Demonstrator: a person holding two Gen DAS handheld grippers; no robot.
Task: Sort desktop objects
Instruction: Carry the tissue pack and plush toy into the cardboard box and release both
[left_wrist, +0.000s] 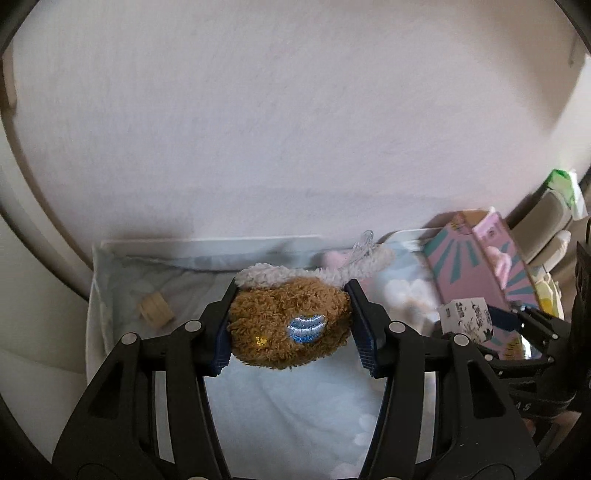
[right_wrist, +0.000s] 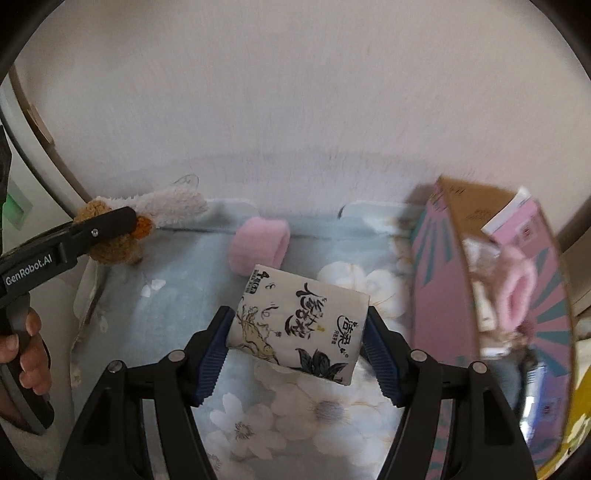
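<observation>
My left gripper (left_wrist: 291, 317) is shut on a brown plush toy (left_wrist: 288, 325) with a blue embroidered patch and white fluffy trim, held above the pale blue floral cloth (left_wrist: 295, 413). In the right wrist view the same toy (right_wrist: 118, 240) shows at the left between the left gripper's fingers (right_wrist: 107, 223). My right gripper (right_wrist: 299, 332) is shut on a white tissue pack (right_wrist: 299, 325) printed with black script and leaves, lifted over the cloth (right_wrist: 177, 295). That pack (left_wrist: 467, 317) appears at the right of the left wrist view.
An open pink cardboard box (right_wrist: 495, 295) with a pink fluffy item inside stands at the right. A pink band (right_wrist: 258, 245) lies on the cloth near the white wall (right_wrist: 295, 110). A small wooden block (left_wrist: 155, 308) rests at the cloth's left. A hand (right_wrist: 26, 350) holds the left gripper's handle.
</observation>
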